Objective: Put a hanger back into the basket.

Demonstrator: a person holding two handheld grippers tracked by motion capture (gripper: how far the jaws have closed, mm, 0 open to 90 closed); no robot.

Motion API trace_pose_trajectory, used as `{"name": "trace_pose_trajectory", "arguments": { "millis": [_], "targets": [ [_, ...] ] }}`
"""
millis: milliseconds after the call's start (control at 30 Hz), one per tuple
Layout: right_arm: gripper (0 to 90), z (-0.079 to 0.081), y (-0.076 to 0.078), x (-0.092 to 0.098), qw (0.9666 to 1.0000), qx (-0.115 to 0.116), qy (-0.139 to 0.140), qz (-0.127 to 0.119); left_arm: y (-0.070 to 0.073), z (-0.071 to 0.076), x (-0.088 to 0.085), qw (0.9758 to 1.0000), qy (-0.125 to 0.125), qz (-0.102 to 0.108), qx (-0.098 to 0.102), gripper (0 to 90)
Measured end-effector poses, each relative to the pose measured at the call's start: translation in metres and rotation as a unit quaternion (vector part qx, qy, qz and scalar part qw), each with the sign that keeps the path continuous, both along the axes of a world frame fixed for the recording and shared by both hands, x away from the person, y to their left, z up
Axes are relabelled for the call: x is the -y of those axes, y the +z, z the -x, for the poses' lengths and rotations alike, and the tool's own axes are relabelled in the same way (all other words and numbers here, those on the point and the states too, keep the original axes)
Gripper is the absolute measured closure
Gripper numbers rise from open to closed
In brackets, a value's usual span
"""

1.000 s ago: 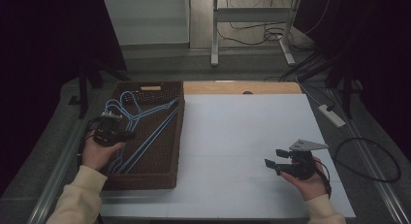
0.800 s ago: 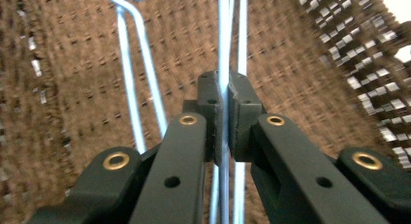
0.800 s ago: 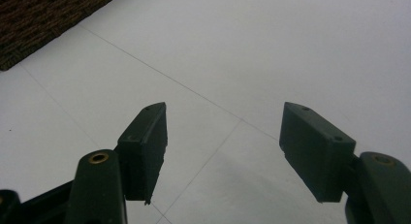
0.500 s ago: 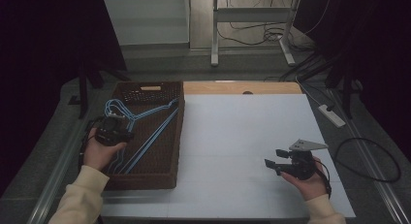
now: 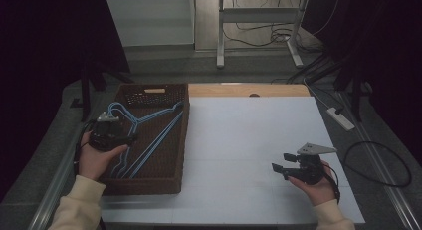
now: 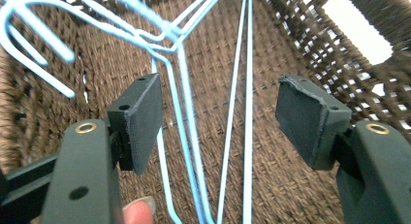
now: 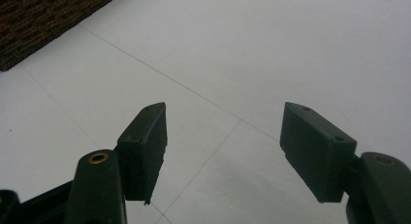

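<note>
High view: left gripper (image 5: 110,133) sits over the brown woven basket (image 5: 174,177) at the worktop's (image 5: 249,140) left edge, above the blue wire hangers (image 5: 154,140) lying inside. Right gripper (image 5: 282,166) is well apart, over bare white surface near the front right. Left gripper view: fingers (image 6: 140,120) just been opening, now wide, hanger wires in the gap below, pads not pressing on them. Right gripper view: fingers (image 7: 145,146) wide, nothing betw. them, basket corner top left.

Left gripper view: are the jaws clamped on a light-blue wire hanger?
No: the left gripper stands with its jaws wide apart, the light-blue wire hangers lying below on the brown woven basket.
</note>
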State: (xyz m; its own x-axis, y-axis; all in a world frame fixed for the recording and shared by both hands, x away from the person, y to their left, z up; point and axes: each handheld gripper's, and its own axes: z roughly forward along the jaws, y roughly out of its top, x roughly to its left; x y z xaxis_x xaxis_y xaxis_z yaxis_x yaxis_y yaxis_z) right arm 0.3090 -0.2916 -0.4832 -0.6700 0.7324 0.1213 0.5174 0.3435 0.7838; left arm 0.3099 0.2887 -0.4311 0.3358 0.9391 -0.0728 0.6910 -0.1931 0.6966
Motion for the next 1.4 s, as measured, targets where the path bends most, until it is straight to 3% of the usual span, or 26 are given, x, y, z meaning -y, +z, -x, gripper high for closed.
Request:
{"name": "trace_pose_trajectory", "arguments": {
  "millis": [200,367,600,767,867,1133,1400],
  "targets": [
    [34.6,0.000,0.000,0.000,1.0000,0.000,0.000,0.001,0.006,0.013,0.002,0.9993,-0.022,0.017,0.026,33.4],
    [34.6,0.000,0.000,0.000,1.0000,0.000,0.000,0.001,0.010,0.025,0.009,0.9971,-0.049,0.027,0.051,33.5],
    [34.6,0.000,0.001,0.000,1.0000,0.001,0.000,0.000,0.018,0.045,0.023,0.9907,-0.088,0.055,0.088,33.5],
    [34.6,0.001,0.002,0.000,1.0000,0.005,0.003,-0.003,0.014,0.059,0.036,0.9856,-0.105,0.075,0.110,33.4],
    [34.6,0.002,0.003,0.001,1.0000,0.005,0.003,-0.003,0.008,0.064,0.044,0.9831,-0.123,0.083,0.108,33.2],
    [34.5,0.008,0.005,0.003,0.9999,0.014,0.007,-0.006,-0.006,0.073,0.057,0.9809,-0.141,0.091,0.098,32.9],
    [34.3,0.017,0.006,0.010,0.9996,0.023,0.003,-0.014,-0.016,0.077,0.061,0.9805,-0.144,0.091,0.097,32.8]
  ]
}}
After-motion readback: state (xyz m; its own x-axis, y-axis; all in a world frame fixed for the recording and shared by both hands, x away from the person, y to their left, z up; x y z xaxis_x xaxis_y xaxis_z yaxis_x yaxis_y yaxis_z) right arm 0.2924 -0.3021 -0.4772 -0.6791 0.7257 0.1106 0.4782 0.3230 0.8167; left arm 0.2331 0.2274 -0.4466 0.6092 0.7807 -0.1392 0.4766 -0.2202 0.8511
